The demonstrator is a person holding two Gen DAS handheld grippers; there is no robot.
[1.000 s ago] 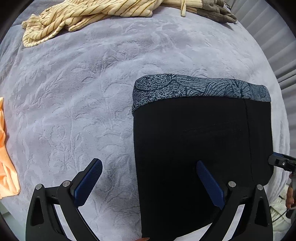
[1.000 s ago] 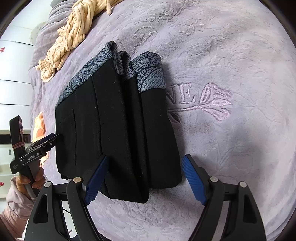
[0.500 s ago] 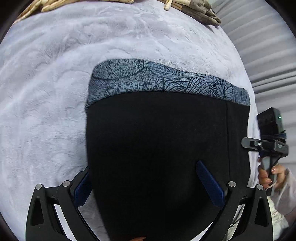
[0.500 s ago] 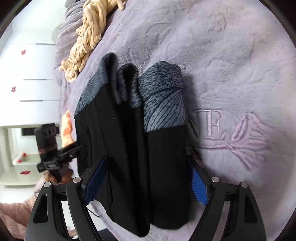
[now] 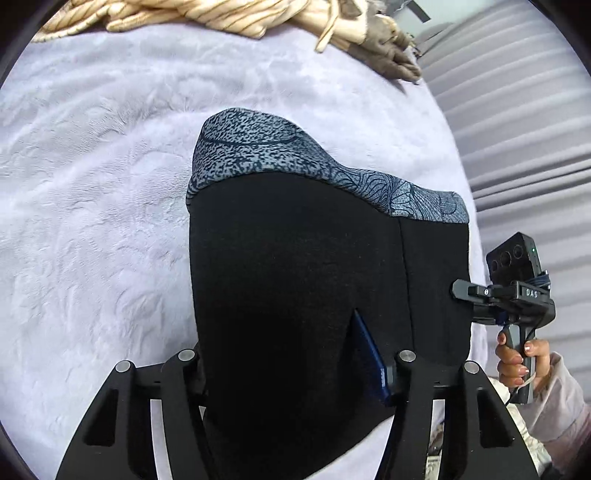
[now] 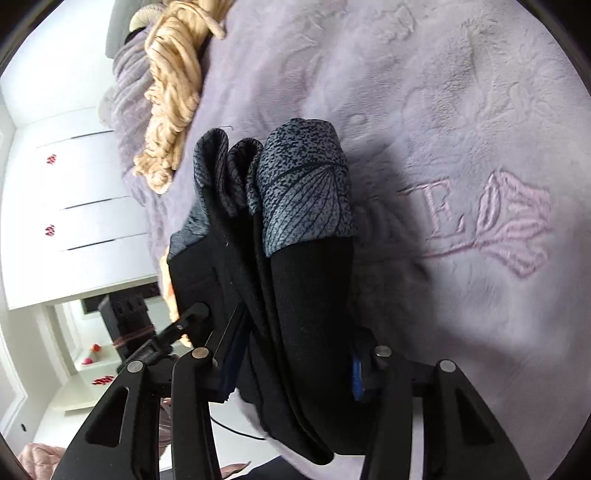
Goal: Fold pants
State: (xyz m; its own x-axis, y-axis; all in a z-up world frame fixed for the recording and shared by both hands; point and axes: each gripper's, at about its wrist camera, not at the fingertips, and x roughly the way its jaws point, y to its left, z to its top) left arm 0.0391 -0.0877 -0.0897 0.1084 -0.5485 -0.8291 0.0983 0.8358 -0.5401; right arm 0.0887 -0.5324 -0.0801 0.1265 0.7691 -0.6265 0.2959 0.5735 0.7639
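The folded black pants (image 5: pixel 295 288) have a grey patterned waistband (image 5: pixel 258 155). In the left wrist view my left gripper (image 5: pixel 291 365) is shut on their near edge, which bulges up between the fingers; one blue pad (image 5: pixel 369 354) shows. In the right wrist view the pants (image 6: pixel 306 295) hang in stacked folds, lifted off the blanket, and my right gripper (image 6: pixel 291 365) is shut on them. The right gripper also shows at the pants' right edge in the left wrist view (image 5: pixel 517 295).
A lilac plush blanket (image 5: pixel 92 184) covers the bed, with an embroidered rose (image 6: pixel 517 229). Striped cream clothing (image 5: pixel 221 14) lies at the far edge and shows in the right wrist view (image 6: pixel 173 92). White cabinets (image 6: pixel 55 184) stand beyond the bed.
Both grippers have closed on the folded pants and lifted them off the blanket; the stack now bulges between the fingers.
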